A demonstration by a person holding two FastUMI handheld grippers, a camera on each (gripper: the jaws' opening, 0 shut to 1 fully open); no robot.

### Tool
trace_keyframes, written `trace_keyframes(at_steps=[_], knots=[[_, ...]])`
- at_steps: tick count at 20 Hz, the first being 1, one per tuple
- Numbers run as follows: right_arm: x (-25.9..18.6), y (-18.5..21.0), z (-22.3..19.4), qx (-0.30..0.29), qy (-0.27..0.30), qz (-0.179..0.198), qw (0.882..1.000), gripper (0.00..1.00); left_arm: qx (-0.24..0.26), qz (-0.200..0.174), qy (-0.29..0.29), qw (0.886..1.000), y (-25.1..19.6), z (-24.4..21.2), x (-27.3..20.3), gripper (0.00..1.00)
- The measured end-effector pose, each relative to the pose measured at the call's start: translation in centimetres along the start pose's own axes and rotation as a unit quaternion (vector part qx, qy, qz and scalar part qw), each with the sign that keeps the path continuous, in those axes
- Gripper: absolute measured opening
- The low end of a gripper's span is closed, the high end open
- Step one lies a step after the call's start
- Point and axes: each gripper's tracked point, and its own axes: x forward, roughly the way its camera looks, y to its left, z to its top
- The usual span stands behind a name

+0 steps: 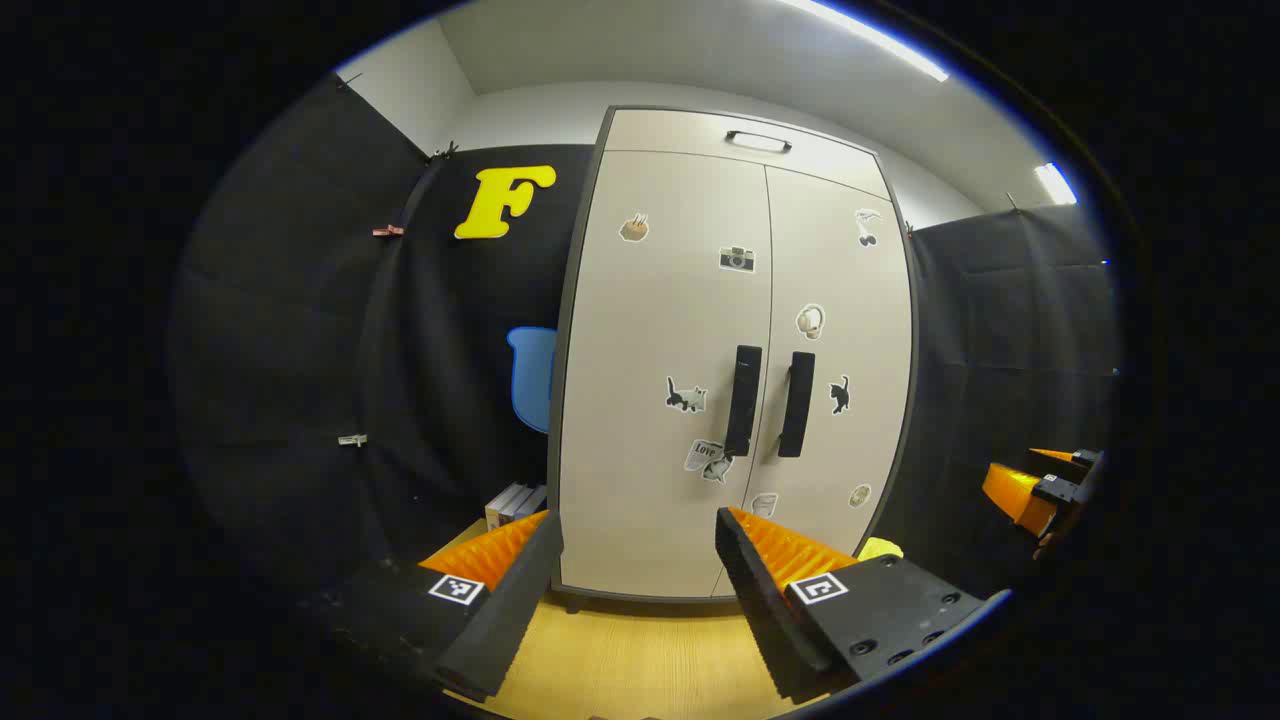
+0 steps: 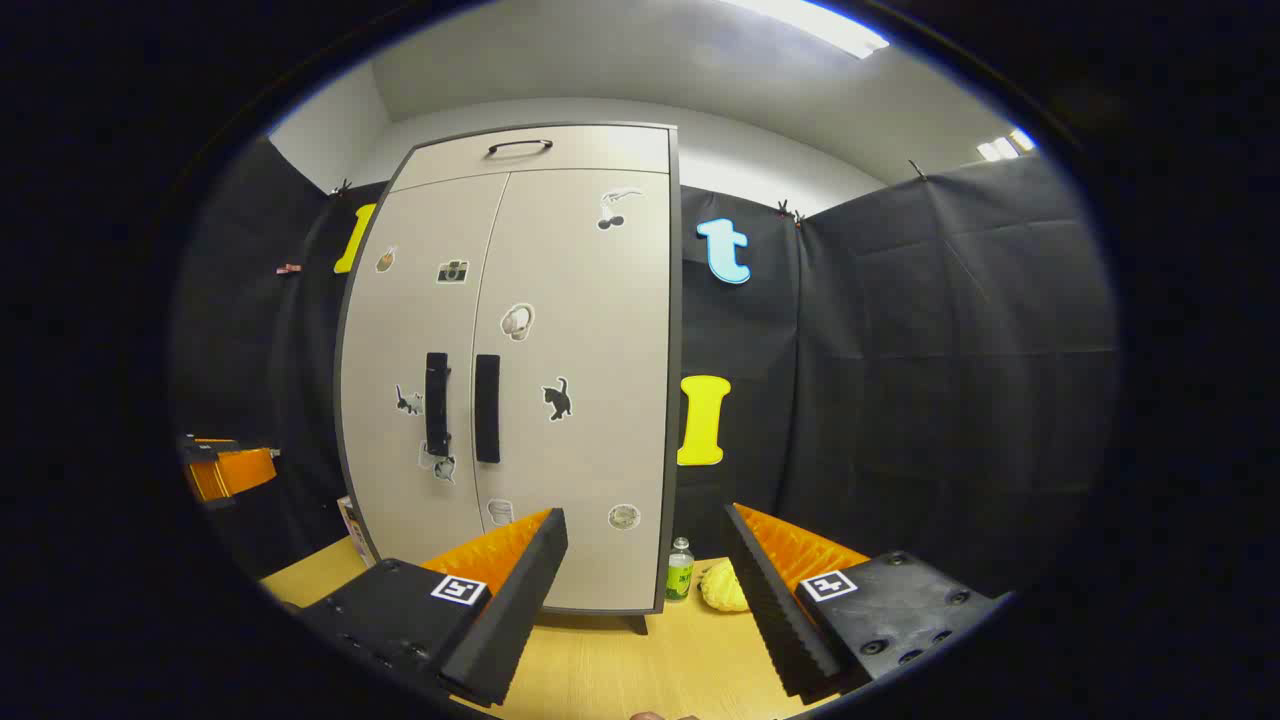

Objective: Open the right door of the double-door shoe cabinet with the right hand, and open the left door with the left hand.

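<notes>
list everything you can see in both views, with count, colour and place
tall beige double-door shoe cabinet: 1, beige with dark frame, standing on the floor against the black cloth wall, both doors shut
black vertical door handles: 2, black, side by side at the doors' meeting edges
black top handle: 1, black, on the panel above the doors
stickers: several, mostly black, white and grey, spread over both doors
small clear bottle with green label: 1, on the floor by the cabinet's right corner
lumpy yellow object: 1, yellow, beside the bottle
light wooden floor: 1, pale wood, under the cabinet
left gripper: 1, open, short of the cabinet
right gripper: 1, open, short of the cabinet
</notes>
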Motion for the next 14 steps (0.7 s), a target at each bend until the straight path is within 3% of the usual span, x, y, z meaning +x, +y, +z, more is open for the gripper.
trace_keyframes(at_steps=[14], knots=[[1.2,3.5,-1.2,0.008,0.018,0.012,1.000,0.98,0.021,-0.026,-0.009,0.999,0.7,0.1,1.0,0.95]])
